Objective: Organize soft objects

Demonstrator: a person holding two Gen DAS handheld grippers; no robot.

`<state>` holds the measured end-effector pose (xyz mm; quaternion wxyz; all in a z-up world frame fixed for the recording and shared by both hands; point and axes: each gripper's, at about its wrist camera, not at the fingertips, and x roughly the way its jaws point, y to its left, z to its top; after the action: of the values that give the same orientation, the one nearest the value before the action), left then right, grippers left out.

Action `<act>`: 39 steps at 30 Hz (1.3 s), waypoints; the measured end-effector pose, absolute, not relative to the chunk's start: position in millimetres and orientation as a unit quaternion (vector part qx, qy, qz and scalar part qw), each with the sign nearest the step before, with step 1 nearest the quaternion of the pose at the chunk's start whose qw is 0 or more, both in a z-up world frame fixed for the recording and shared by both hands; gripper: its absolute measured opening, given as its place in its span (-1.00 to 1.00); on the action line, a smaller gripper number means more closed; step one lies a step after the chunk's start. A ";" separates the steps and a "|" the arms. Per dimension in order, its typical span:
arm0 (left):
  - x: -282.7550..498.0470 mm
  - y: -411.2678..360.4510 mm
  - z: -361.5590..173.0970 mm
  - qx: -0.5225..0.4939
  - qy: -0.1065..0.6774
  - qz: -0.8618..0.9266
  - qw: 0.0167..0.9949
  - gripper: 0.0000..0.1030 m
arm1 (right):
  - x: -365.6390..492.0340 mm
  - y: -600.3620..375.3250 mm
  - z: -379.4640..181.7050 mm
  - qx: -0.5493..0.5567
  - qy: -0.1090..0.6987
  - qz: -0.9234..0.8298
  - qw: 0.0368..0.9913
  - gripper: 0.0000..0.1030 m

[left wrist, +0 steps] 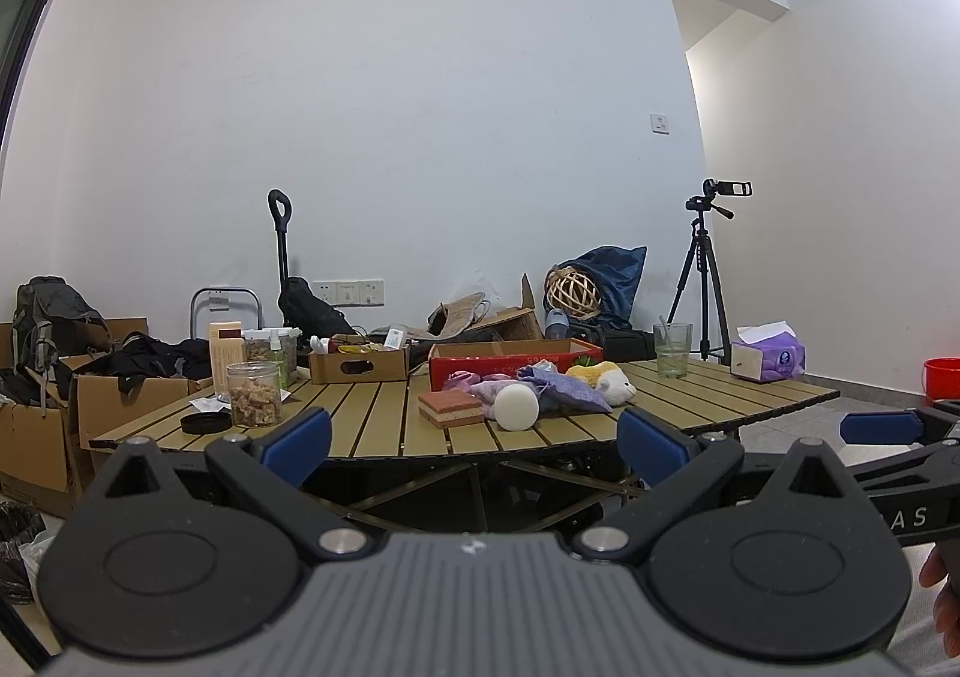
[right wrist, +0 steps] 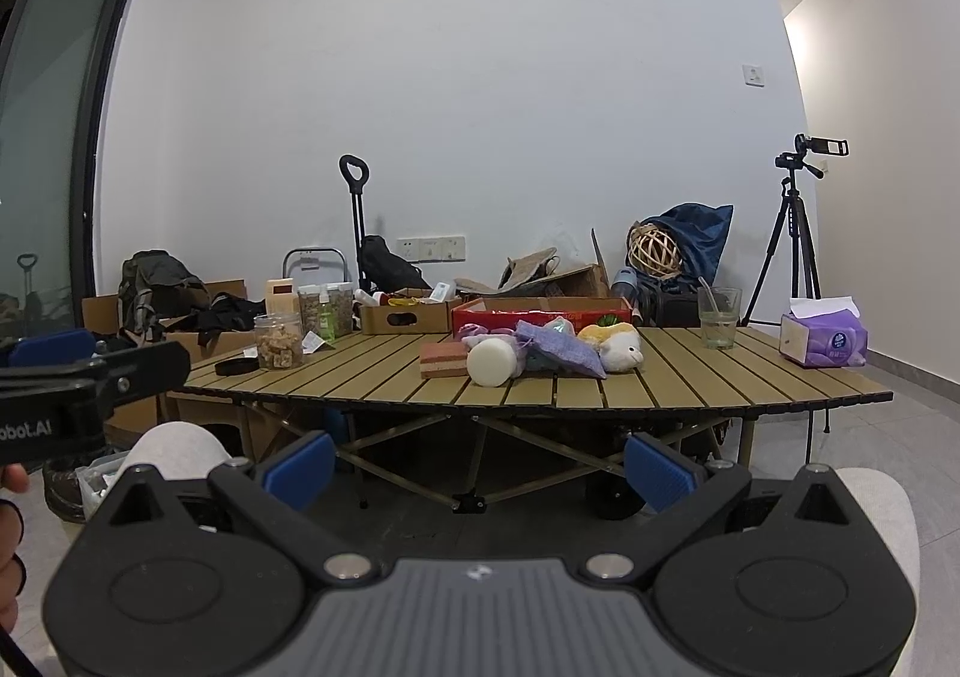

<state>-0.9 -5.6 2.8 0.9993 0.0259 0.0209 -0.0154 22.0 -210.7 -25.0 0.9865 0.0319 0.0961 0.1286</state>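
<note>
- At nine o'clock on the slatted table (right wrist: 690,377), a clear jar (right wrist: 279,340) of brown chunks stands beside its black lid (right wrist: 235,367).
- Towards the centre, a layered sponge block (right wrist: 444,360) lies touching a white foam cylinder (right wrist: 492,362).
- At twelve o'clock behind them sits a red box (right wrist: 540,311).
- Just right of the cylinder, a purple pouch (right wrist: 558,347) leans against a yellow-and-white plush toy (right wrist: 618,348).
- At three o'clock stand a glass (right wrist: 719,316) and a tissue pack (right wrist: 825,340).
- The left gripper (left wrist: 474,437) is spread wide, holding nothing.
- The right gripper (right wrist: 479,467) is likewise wide apart and empty, short of the table.
</note>
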 end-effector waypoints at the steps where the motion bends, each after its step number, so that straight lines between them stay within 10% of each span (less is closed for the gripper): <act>1: -0.9 -5.6 2.5 0.026 0.021 -0.016 0.999 1.00 | 21.8 -210.9 -25.1 0.032 0.096 0.128 0.987 1.00; 24: 21.5 -2.4 3.3 0.024 0.028 -0.016 0.999 1.00 | 44.3 -207.9 -25.3 0.019 0.082 0.127 0.988 1.00; 39: 169.3 19.9 -0.6 -0.005 0.070 0.003 0.998 1.00 | 180.2 -216.6 -35.1 0.029 0.112 0.109 0.987 1.00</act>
<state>169.3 19.9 -0.6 0.9976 -0.0053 0.0696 0.0032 180.2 -216.6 -35.1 0.9873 0.0292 0.1117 0.1090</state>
